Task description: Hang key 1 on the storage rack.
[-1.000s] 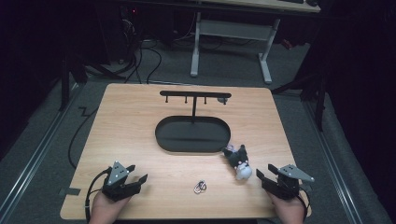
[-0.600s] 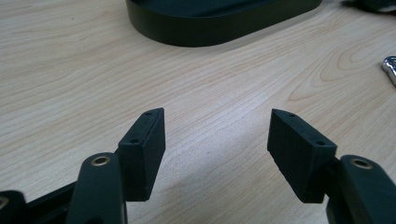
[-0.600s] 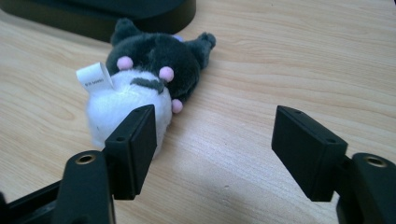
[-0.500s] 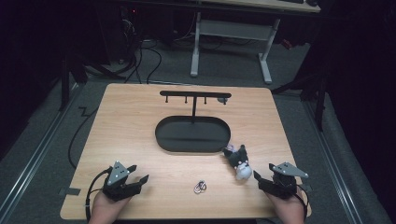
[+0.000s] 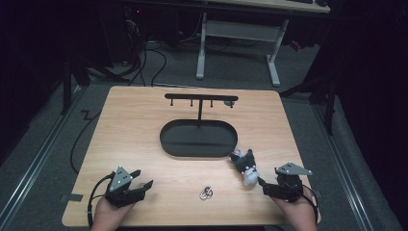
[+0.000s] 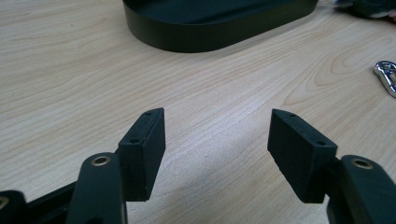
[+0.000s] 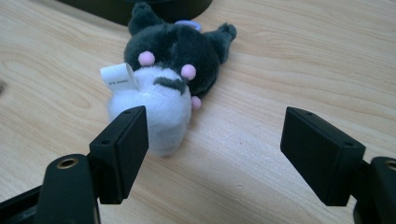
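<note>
Wood-grain table point(image 5: 144, 125), fuzzy blk/wht plush toy point(image 7: 163, 79), oval blk tray point(image 5: 198, 139).

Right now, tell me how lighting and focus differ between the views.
High view: the table is lit, its surroundings nearly black. Left gripper view: the silver clip glints, soft at the frame edge. Right gripper view: the plush toy is evenly lit, casting a soft shadow.

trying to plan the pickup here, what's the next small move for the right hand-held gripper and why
Probably ease the right hand-held gripper forward and a little toward its left jaw, so the plush toy sits between the jaws. Its jaws have just been opening and now stand wide with nothing between them. The toy lies on the wooden table just ahead, off-centre, its white end beside the left jaw.
</note>
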The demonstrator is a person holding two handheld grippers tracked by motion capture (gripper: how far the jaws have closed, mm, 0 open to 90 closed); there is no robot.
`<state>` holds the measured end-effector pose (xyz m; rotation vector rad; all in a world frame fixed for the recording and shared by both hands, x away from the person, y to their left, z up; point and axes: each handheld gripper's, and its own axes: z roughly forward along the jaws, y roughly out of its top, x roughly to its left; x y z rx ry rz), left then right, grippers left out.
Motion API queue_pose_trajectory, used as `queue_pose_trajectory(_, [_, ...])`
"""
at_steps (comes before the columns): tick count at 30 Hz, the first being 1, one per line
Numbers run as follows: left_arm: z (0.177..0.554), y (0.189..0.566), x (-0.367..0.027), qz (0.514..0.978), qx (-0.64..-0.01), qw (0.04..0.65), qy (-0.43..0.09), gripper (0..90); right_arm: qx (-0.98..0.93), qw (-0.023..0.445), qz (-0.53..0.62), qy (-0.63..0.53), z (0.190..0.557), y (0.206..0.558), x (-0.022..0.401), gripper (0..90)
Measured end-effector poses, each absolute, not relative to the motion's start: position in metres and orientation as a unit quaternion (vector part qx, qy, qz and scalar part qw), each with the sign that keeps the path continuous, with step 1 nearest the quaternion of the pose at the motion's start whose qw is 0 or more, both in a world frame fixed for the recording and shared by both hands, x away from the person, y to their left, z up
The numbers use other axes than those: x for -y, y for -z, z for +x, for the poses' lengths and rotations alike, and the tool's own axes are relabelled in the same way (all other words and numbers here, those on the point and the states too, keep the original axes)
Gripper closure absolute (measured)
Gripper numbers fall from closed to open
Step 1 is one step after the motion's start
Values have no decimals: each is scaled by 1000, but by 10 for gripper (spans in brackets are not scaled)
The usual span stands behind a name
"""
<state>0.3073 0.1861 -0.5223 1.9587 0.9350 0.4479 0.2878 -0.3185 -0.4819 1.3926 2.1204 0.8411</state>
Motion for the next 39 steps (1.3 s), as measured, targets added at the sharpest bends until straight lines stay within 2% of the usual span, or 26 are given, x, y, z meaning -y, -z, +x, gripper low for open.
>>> queue_pose_trajectory(39, [306,525,-181,807,-360,432,-179,374,-857,142,460,-182,294,483,293,173])
